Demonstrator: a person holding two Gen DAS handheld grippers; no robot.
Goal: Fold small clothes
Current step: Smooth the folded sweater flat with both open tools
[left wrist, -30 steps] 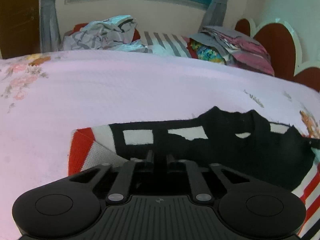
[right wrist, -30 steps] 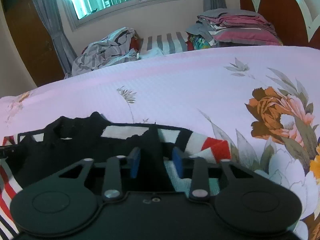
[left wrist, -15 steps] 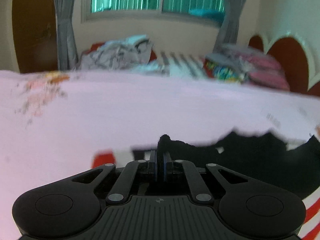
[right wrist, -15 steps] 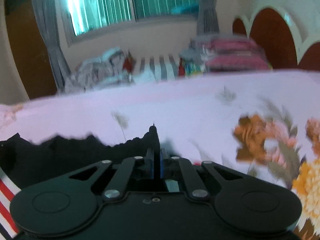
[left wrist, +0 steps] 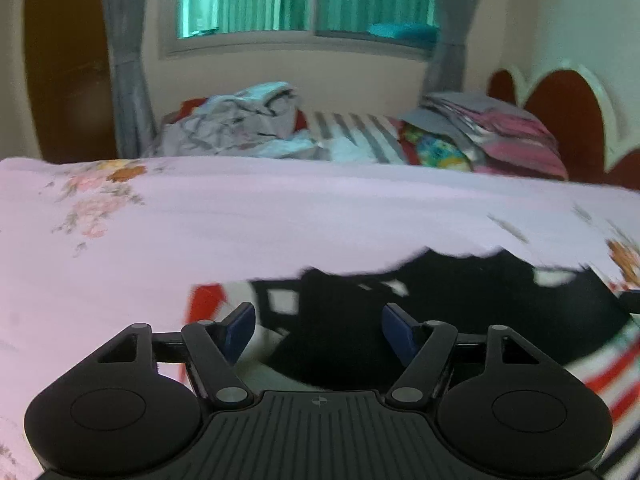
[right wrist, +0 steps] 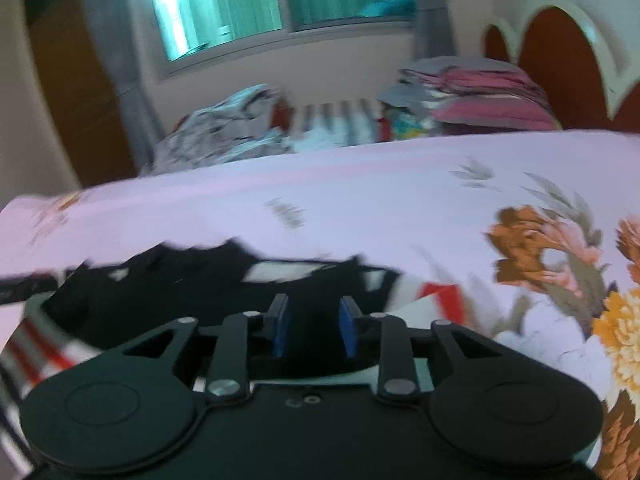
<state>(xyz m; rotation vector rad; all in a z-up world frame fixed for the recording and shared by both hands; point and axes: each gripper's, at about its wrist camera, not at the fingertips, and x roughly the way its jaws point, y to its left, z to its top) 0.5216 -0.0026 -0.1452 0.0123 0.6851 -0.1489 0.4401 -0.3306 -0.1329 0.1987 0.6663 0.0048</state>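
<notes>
Left wrist view: left gripper (left wrist: 319, 330) has its jaws spread wide, blue pads (left wrist: 239, 326) well apart, nothing between them. The small black sweater with white and red stripes (left wrist: 460, 304) lies flat on the pink floral bedsheet (left wrist: 280, 220), directly ahead of and beneath the fingers, extending to the right. A red-striped sleeve end (left wrist: 204, 300) shows just left of the left pad.

Right wrist view, motion-blurred: right gripper (right wrist: 314, 330) is parted to a moderate gap, empty, hovering over the sweater's (right wrist: 180, 284) right portion. Garment spreads to the left. Piled laundry (left wrist: 244, 120) and folded clothes (left wrist: 492, 128) sit at the far edge.
</notes>
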